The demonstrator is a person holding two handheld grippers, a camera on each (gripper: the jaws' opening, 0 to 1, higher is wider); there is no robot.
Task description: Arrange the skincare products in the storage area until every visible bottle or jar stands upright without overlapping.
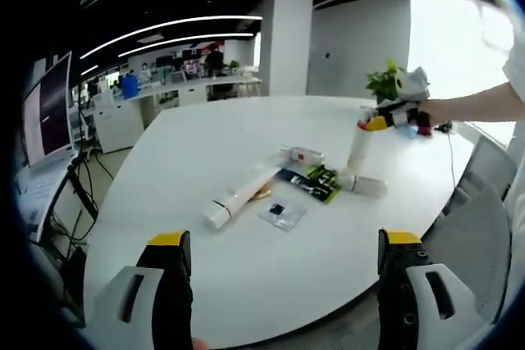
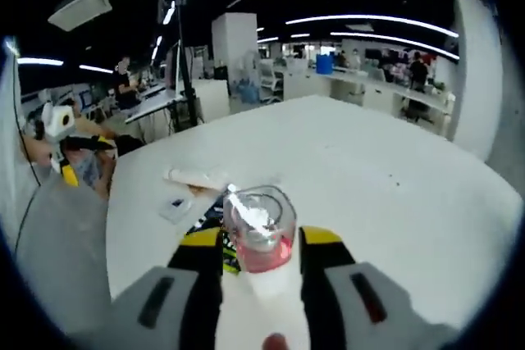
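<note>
While in the left gripper view most products lay flat on the tabletop [image 1: 246,137], a long tube [image 1: 239,196] among them, with the left hand-held gripper [image 1: 283,261] wide and empty, seen in the right gripper view as barely begun: right hand-held gripper [image 2: 261,245] clamped on a clear-capped white bottle [image 2: 259,227] upright over the tabletop.

The right gripper [image 2: 261,243] has its jaws closed on a white bottle [image 2: 262,284] with a clear cap [image 2: 259,219] showing pink inside, held above the white bench [image 2: 369,170]. Beyond it on the bench lie a white tube [image 2: 195,176], a small sachet [image 2: 175,206] and a dark packet [image 2: 205,217]. The left gripper [image 2: 66,171] hovers off the bench's edge, at the view's left.
</note>
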